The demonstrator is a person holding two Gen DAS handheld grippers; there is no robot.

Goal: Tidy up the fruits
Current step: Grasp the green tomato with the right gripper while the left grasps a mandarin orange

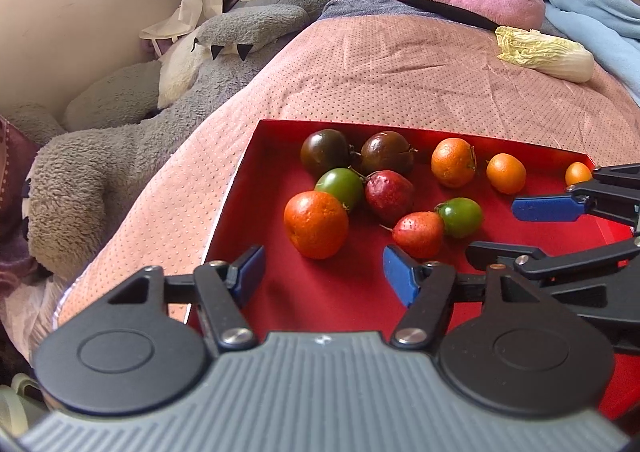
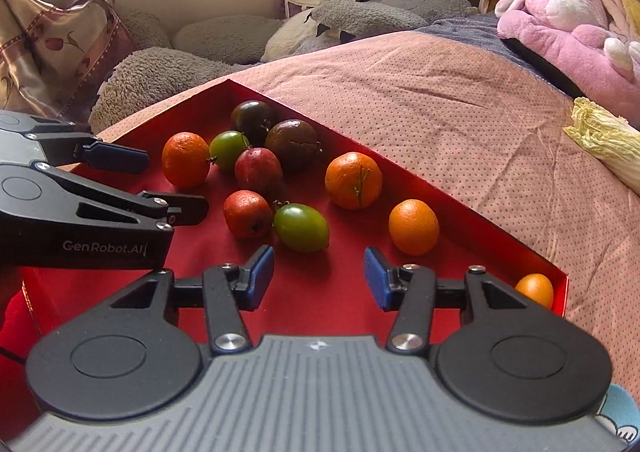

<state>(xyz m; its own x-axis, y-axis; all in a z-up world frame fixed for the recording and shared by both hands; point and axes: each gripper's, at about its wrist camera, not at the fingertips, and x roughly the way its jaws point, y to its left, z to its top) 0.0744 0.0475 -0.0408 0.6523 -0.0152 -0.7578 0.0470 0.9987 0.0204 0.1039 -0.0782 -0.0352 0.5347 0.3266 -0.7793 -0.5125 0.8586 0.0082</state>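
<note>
Red tray [image 2: 460,207] on pink bed cover [image 2: 460,99] holds ten fruits: four orange, two green, two red, two dark. Left gripper [image 1: 324,272], right gripper [image 2: 319,278] both wide apart, holding nothing, over tray.

Mixed fruits [image 2: 301,227] scattered in red tray [image 2: 460,207]

Your right gripper [image 2: 319,278]: jaws apart, empty, over red tray [image 2: 460,211] | green fruit [image 2: 301,227] just ahead | left gripper [image 2: 160,183] at left edge, jaws apart
</note>
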